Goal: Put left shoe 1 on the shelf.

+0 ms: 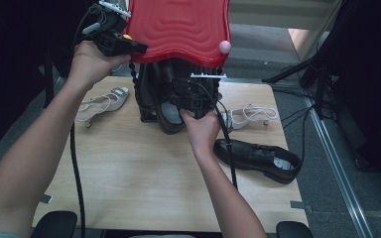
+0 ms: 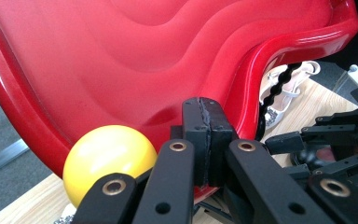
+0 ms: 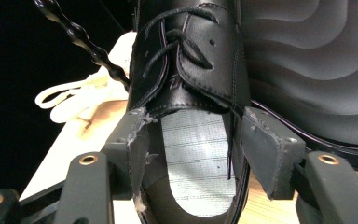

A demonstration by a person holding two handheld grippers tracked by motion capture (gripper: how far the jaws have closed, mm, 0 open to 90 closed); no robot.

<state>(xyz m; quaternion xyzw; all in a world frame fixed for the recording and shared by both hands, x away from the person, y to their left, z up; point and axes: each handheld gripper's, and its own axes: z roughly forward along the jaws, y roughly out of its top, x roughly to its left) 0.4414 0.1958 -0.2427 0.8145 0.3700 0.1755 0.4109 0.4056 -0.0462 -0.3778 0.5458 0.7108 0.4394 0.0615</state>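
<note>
Reaching up from the lower left of the high view, the person's left forearm runs diagonally to the far left edge of the tabletop (image 1: 129, 183), the wrist bent back and the fist wrapped round the left claw (image 1: 138, 48). In the left gripper view its two black pads are pressed flat together on the lower lip of a red ribbed lid (image 2: 158, 60), which is tipped up on edge above the tabletop. A yellow ball (image 2: 105, 158) sits just beside the pads against the red surface, and a pink ball (image 1: 224, 46) shows at the lid's right corner from above.

The right forearm comes up from the bottom centre, nearly straight, with the hand gripping the right claw (image 1: 178, 101) from behind and pointing it forward under the raised lid. Its jaws stand partly apart; they have just been opening. In the right gripper view a black lace-up shoe (image 3: 191, 93) lies between them, heel opening toward the camera and grey insole showing. The left pad lies against the shoe's collar, the right pad stands just clear of its side, so the shoe is not clamped.

A second black shoe (image 1: 260, 159) lies on the tabletop to the right of that wrist. One white sandal (image 1: 104, 103) lies at the left, another white sandal (image 1: 250, 116) at the right.
</note>
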